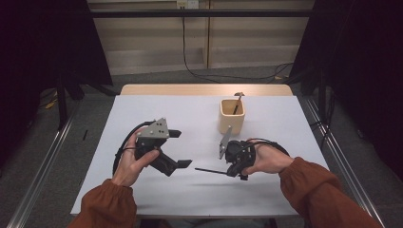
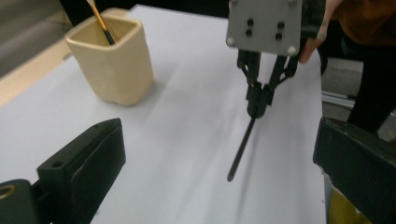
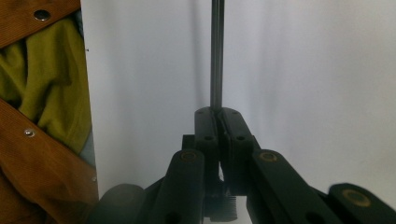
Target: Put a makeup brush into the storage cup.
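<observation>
The right gripper (image 1: 227,172) has its jaws pressed together on the thick end of a thin dark stick (image 1: 209,170), which pokes out flat toward nine o'clock just above the white table (image 1: 157,194). The right hand (image 1: 266,159) wraps the gripper body from the three o'clock side, wrist level, rust-coloured sleeve trailing to five o'clock. The left gripper (image 1: 183,148) faces it from nine o'clock with its jaws spread wide and nothing between them; the left hand (image 1: 135,161) cups it from below, fingers curled round the body.

The right gripper view brings the clamp up close: the two black jaws meet on the stick (image 3: 216,51), which runs straight to twelve o'clock over bare white surface. The left gripper view looks between its own parted jaws at the right gripper (image 2: 258,109) head-on, the stick (image 2: 240,149) slanting down to a free tip, and a cream cup (image 2: 114,65) at ten o'clock holding a brush (image 2: 102,21).

From above, the cup (image 1: 232,118) stands at twelve o'clock of the right gripper, near but apart. The stick tip sits well inside the table, with open white room toward six and nine o'clock
</observation>
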### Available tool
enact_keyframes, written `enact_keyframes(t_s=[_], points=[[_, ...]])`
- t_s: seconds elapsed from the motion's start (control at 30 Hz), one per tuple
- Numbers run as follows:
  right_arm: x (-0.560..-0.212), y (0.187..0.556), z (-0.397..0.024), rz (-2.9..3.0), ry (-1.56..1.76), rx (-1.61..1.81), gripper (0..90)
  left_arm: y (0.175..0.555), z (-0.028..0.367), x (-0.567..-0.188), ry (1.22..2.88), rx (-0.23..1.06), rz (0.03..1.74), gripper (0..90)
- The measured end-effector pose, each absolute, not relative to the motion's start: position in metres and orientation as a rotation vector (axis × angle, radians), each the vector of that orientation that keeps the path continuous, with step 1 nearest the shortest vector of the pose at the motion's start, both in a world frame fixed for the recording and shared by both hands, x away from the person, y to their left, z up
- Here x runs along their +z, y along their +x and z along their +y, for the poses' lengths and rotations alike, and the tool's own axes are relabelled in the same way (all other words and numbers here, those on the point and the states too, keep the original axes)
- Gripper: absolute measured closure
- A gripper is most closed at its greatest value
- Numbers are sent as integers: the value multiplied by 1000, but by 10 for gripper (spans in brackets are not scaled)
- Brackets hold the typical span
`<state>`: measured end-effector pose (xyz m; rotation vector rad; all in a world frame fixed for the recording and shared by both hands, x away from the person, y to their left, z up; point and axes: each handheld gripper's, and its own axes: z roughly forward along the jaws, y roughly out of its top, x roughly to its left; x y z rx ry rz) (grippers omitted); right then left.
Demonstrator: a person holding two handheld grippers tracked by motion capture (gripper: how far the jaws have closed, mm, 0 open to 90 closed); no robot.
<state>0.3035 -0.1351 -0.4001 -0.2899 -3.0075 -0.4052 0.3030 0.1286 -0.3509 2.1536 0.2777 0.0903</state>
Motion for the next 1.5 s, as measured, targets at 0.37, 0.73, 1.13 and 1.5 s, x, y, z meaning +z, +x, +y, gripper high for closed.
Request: enact_keyframes(t_s=[0.37, 0.73, 1.13, 1.5], points=[[-394, 306, -130, -3013, -266, -357, 861, 309, 109, -357, 2355, 23, 216, 33], [-396, 307, -127, -3019, -239, -291, 861, 307, 100, -372, 2475, -34, 175, 52], [-395, 308, -123, -3025, -218, -293, 860, 304, 90, -388, 2530, -22, 145, 102], [-393, 309, -119, -3030, -222, -306, 861, 306, 84, -398, 2567, -16, 137, 164]])
